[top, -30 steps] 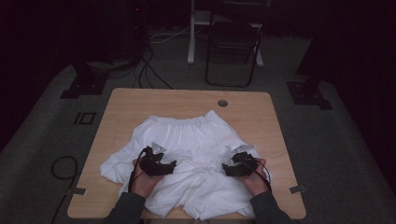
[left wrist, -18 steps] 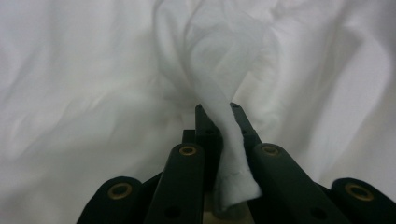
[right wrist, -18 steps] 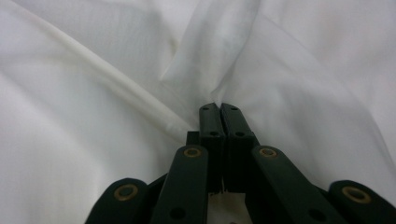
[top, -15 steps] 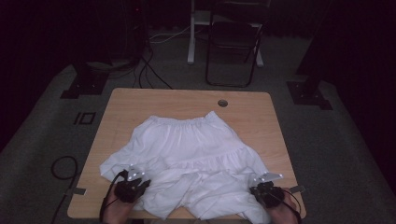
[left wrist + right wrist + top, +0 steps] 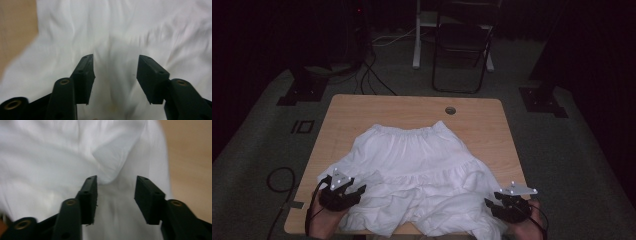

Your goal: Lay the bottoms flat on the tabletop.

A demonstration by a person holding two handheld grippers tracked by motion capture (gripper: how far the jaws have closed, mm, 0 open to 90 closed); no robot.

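Note:
A white gathered garment (image 5: pixel 417 160) lies spread on the wooden table (image 5: pixel 387 107), waistband at the far side, hem hanging over the near edge. My left gripper (image 5: pixel 357 192) rests on its near left corner, my right gripper (image 5: pixel 490 205) on its near right corner. In the left gripper view the left gripper (image 5: pixel 115 60) stands open over the white cloth (image 5: pixel 120 30), its jaws having just been opening with nothing pinched. In the right gripper view the right gripper (image 5: pixel 116 180) is likewise open after opening, with a raised fold (image 5: pixel 110 157) just beyond its tips.
A round cable hole (image 5: pixel 450 110) sits near the table's far edge. A folding chair (image 5: pixel 462 50) stands beyond the table. Cables (image 5: pixel 279 177) coil on the floor at the left. Dark stand bases (image 5: pixel 304 90) (image 5: pixel 542 100) flank the table.
Both hands moved from the garment's middle outward and back to the near corners, spreading the hem wider. The jaws now stand apart over the cloth.

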